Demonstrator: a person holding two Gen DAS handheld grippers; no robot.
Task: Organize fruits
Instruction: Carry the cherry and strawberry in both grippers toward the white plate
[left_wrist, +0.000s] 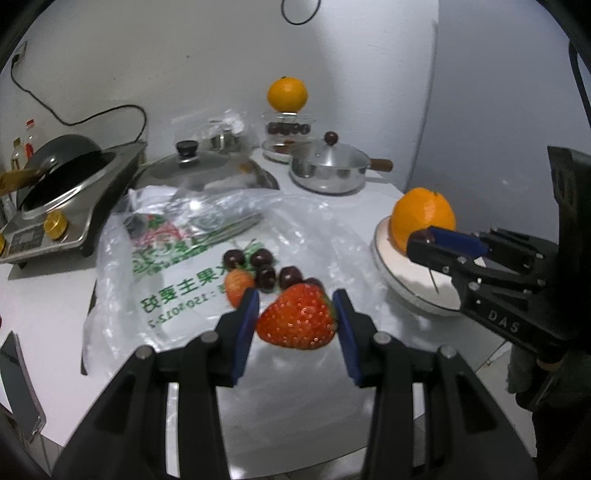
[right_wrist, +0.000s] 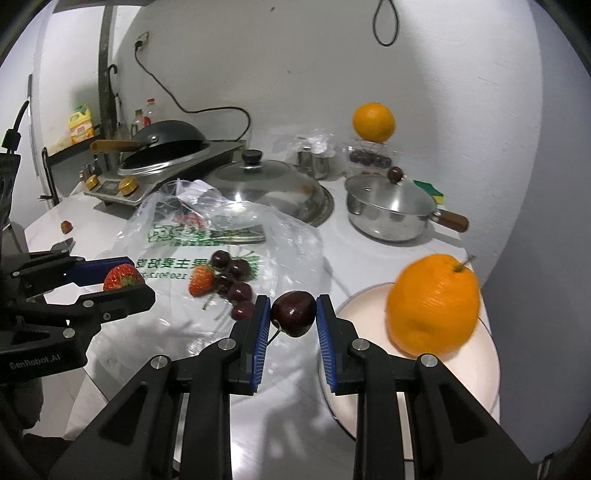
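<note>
My left gripper (left_wrist: 295, 317) is shut on a large red strawberry (left_wrist: 297, 319) and holds it above the plastic bag (left_wrist: 177, 266). My right gripper (right_wrist: 291, 314) is shut on a dark cherry (right_wrist: 293, 313) beside the white plate (right_wrist: 476, 373), which carries an orange (right_wrist: 434, 304). Several cherries (left_wrist: 264, 271) and a small strawberry (left_wrist: 238, 286) lie on the bag. In the left wrist view the right gripper (left_wrist: 424, 240) hovers over the plate (left_wrist: 413, 284). In the right wrist view the left gripper (right_wrist: 122, 278) holds its strawberry (right_wrist: 120, 277) at left.
A lidded steel pan (right_wrist: 391, 210) and a glass pot lid (right_wrist: 269, 184) stand behind the bag. A second orange (right_wrist: 373, 122) sits on a clear container of cherries (right_wrist: 369, 157). A stove with a wok (right_wrist: 162, 144) is at back left. A stray strawberry (right_wrist: 66, 226) lies far left.
</note>
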